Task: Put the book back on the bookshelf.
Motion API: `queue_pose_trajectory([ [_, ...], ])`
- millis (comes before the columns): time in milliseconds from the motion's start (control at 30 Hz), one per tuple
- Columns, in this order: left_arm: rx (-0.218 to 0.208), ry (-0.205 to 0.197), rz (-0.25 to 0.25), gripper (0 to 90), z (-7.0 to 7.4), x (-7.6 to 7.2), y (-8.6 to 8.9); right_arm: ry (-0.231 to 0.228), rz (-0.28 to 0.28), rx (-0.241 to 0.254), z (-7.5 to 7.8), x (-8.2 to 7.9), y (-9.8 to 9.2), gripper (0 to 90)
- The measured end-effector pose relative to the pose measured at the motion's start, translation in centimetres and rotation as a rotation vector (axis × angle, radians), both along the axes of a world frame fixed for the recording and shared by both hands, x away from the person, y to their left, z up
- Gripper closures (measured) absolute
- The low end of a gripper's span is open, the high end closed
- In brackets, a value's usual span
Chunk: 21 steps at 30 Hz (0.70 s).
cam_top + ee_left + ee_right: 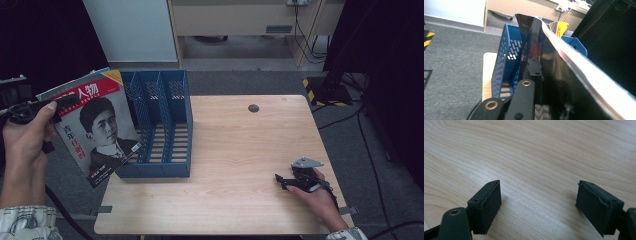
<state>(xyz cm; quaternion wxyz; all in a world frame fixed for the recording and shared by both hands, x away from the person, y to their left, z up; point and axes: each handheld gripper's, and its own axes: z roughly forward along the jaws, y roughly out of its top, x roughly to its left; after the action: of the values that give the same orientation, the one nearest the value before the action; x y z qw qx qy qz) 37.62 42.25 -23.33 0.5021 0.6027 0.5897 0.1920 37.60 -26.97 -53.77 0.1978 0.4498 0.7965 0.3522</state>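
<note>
While your left gripper [52,106] clenched the magazine [97,125] by its edge, holding it tilted in the air just left of the blue file rack [162,125], apparently to slot it in, your right gripper [287,181] rested released on the table [240,150].

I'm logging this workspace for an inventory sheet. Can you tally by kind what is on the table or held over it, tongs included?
Magazine: 1, clamped in the left tongs
Blue file rack: 1, standing on the table
Tongs: 2, the left ones and the right tongs, open on the wood
Total: 4
</note>
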Motion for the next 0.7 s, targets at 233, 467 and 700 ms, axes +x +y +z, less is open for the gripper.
queue_pose_trajectory([
  [233,0.036,0.001,0.024,86.3,-0.4,0.6,0.0,0.001,-0.001,0.001,0.0,0.0,0.0,20.5],
  [467,0.069,0.005,0.058,86.4,-0.8,1.6,-0.3,0.0,0.0,0.001,0.0,0.0,0.0,20.5],
  [700,0.077,-0.001,0.071,86.4,-0.4,1.4,0.1,0.0,0.001,0.0,0.0,0.0,0.0,20.5],
])
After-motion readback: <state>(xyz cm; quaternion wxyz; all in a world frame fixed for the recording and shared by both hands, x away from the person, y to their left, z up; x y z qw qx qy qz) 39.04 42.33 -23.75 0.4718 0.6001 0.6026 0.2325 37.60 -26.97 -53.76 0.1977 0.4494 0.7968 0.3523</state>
